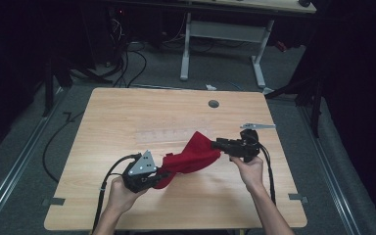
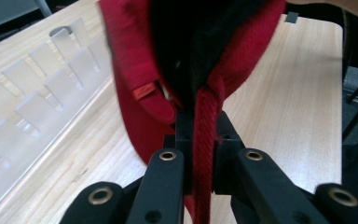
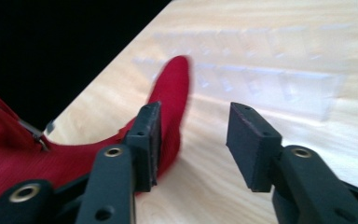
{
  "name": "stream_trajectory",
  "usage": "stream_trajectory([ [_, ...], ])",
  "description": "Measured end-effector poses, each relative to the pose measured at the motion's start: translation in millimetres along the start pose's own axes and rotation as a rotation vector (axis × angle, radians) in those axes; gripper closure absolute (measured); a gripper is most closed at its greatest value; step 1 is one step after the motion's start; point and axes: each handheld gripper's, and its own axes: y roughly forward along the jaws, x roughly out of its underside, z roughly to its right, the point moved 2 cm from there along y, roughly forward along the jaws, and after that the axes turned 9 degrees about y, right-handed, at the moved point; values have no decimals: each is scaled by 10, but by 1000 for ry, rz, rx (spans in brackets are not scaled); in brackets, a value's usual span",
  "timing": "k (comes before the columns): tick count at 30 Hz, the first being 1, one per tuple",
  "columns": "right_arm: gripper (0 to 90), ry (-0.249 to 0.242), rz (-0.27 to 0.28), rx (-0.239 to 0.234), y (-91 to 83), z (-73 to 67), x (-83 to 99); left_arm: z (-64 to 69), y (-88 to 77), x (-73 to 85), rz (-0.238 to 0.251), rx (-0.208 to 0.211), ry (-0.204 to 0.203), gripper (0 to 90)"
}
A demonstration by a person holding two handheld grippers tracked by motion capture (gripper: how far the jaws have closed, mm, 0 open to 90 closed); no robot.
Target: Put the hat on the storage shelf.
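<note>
High view, cloth: we see a red cloth (image 1: 192, 155) bunched near the middle of the bench (image 1: 127, 117), a little toward the near edge, stretched between the two claws.
High view, left claw: we see the left claw (image 1: 162, 175) at the cloth's near-left end, held in the person's left hand (image 1: 122, 192), with its grey plate on top and its cable trailing toward the near edge.
High view, right claw: we see the right claw (image 1: 217, 144) at the cloth's right end, pointing toward the left edge of the bench, with the right hand (image 1: 248, 169) under it.
High view, tray: we make out a clear plastic tray (image 1: 161, 133) lying flat just beyond the cloth, toward the far edge.
Left claw view, grip: we see the left claw (image 2: 204, 142) pinched tight on a folded red hem of the cloth (image 2: 135, 79), which runs up between the jaws.
Left claw view, detail: we note a small orange tag (image 2: 143, 91) on the cloth, and the clear tray (image 2: 37, 93) to the left of it.
Right claw view, grip: we see the right claw (image 3: 193, 140) with its jaws parted and nothing between them; the cloth (image 3: 168, 102) lies against the outside of the left jaw.
Right claw view, ground: we see the tray (image 3: 261, 70), blurred, on the bench beyond the jaws.
</note>
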Motion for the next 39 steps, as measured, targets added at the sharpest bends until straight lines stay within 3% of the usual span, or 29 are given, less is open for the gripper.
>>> stream_trajectory([
  [3, 503, 19, 42, 19, -109, 49, -27, -36, -34, -20, 7, -6, -5, 849],
  [7, 484, 23, 65, 51, -154, 133, -15, -108, -143, -88, 48, -41, -41, 849],
  [11, 463, 7, 26, 105, -85, 219, 91, -156, -233, -166, 80, -59, -65, 848],
  [16, 451, -63, -22, 242, 62, 339, 273, -231, -298, -265, 108, -81, -98, 847],
  [19, 443, -87, -22, 282, 104, 382, 353, -262, -314, -292, 120, -93, -108, 847],
  [20, 436, -115, -33, 340, 153, 438, 443, -299, -321, -305, 124, -110, -112, 847],
  [23, 427, -135, -42, 405, 208, 521, 533, -338, -321, -316, 131, -126, -123, 847],
  [29, 413, -163, -35, 482, 260, 638, 653, -401, -318, -350, 137, -142, -126, 847],
  [35, 390, -190, -31, 549, 295, 712, 731, -476, -345, -401, 174, -165, -158, 846],
  [39, 369, -191, -23, 562, 292, 726, 733, -525, -361, -435, 180, -185, -162, 846],
])
